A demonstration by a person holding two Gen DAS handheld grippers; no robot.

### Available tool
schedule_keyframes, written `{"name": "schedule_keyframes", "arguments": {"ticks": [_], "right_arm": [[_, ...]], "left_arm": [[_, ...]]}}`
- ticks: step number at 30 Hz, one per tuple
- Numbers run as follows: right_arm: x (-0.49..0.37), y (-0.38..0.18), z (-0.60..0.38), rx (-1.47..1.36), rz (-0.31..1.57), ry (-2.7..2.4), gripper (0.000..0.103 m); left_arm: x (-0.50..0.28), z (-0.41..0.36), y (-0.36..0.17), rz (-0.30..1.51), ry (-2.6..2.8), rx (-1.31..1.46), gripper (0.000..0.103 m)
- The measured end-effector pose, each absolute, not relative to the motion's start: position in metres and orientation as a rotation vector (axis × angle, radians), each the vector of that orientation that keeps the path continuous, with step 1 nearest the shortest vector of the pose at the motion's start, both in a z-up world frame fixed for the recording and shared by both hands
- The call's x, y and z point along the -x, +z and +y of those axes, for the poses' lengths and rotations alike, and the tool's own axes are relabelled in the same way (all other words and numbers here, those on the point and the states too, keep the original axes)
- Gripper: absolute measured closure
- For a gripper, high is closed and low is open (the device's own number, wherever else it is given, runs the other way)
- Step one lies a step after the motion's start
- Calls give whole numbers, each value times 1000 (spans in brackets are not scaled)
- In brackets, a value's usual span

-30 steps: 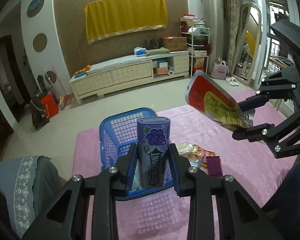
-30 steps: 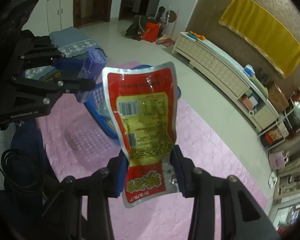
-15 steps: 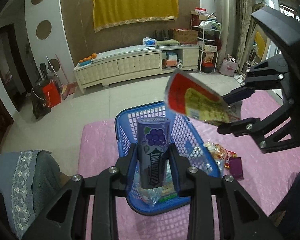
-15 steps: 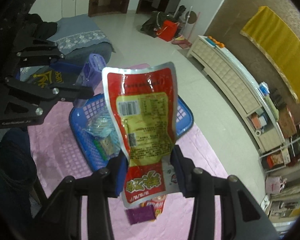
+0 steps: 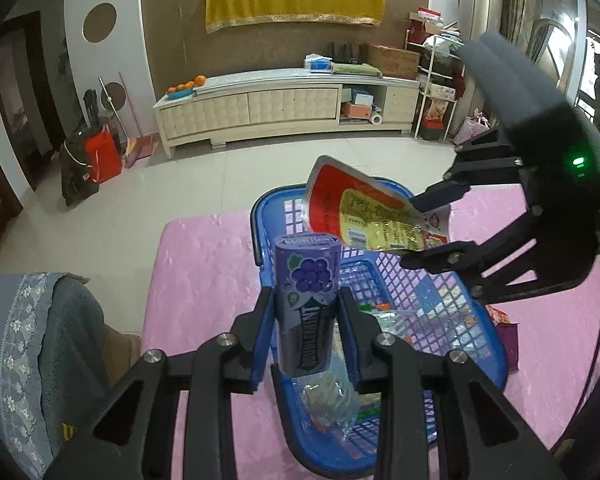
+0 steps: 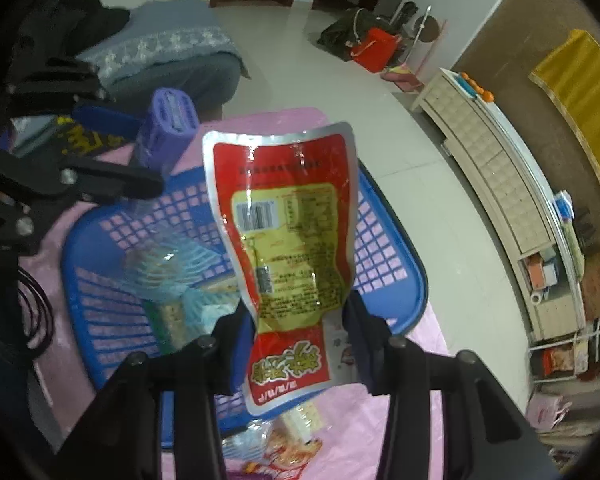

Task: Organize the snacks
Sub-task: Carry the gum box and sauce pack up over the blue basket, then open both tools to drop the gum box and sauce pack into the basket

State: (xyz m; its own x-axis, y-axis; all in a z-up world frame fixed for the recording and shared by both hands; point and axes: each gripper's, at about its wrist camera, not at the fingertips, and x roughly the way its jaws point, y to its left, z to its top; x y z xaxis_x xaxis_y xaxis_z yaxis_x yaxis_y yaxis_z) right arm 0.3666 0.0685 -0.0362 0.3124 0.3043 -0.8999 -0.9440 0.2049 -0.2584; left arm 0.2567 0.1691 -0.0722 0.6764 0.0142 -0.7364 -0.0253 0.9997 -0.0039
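My left gripper (image 5: 306,300) is shut on an upright purple grape candy box (image 5: 306,276) and hangs over the near end of the blue plastic basket (image 5: 257,236). A red and yellow foil snack pouch (image 6: 292,240) sticks up from my right gripper (image 6: 296,320), which is shut on its lower part above the basket's (image 6: 416,292) far side. From the left wrist view the pouch (image 5: 364,216) lies tilted over the basket's rim, with the right gripper (image 5: 428,226) at the right. Clear-wrapped snacks (image 6: 172,264) lie inside the basket.
The basket stands on a pink tablecloth (image 5: 204,280). Loose snack packets (image 6: 288,448) lie on the cloth beside the basket, among them a purple one (image 5: 510,340). A chair draped in blue-grey cloth (image 5: 32,340) is at the left. A black cable (image 6: 32,312) hangs nearby.
Both grippers have come down and over the basket. The pouch, earlier off to the right of the basket, now hangs above it. Both grips are unchanged.
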Motion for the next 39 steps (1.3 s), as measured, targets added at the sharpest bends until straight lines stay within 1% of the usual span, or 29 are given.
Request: {"name": "schedule_keyframes", "arguments": {"ticks": [6, 8, 9, 10, 11, 12, 13, 19, 30, 39], "right_arm": [[-371, -59, 85, 1054, 804, 1062, 54], [-370, -65, 87, 1080, 784, 1050, 52], [-370, -67, 88, 1085, 760, 1041, 45], [-368, -68, 88, 1092, 733, 1030, 30], [-366, -69, 86, 1109, 690, 1009, 22], [-364, -68, 84, 1116, 663, 999, 6], [-362, -67, 82, 1109, 649, 997, 1], [-360, -51, 58, 1001, 696, 973, 1], [-366, -31, 16, 767, 764, 906, 1], [-372, -42, -15, 551, 849, 766, 1]], "left_arm": [[-260, 165, -76, 833, 36, -2, 74], [-259, 161, -76, 827, 44, -10, 74], [-258, 161, -76, 825, 44, -12, 74], [-258, 161, -75, 827, 39, -13, 74], [-258, 160, -75, 828, 37, -15, 74], [-258, 159, -74, 829, 34, -16, 74], [-258, 158, -73, 833, 31, -15, 74], [-261, 161, -71, 841, 21, -7, 74], [-270, 145, -60, 832, -17, -12, 74], [-292, 136, -72, 882, -47, 14, 74]]}}
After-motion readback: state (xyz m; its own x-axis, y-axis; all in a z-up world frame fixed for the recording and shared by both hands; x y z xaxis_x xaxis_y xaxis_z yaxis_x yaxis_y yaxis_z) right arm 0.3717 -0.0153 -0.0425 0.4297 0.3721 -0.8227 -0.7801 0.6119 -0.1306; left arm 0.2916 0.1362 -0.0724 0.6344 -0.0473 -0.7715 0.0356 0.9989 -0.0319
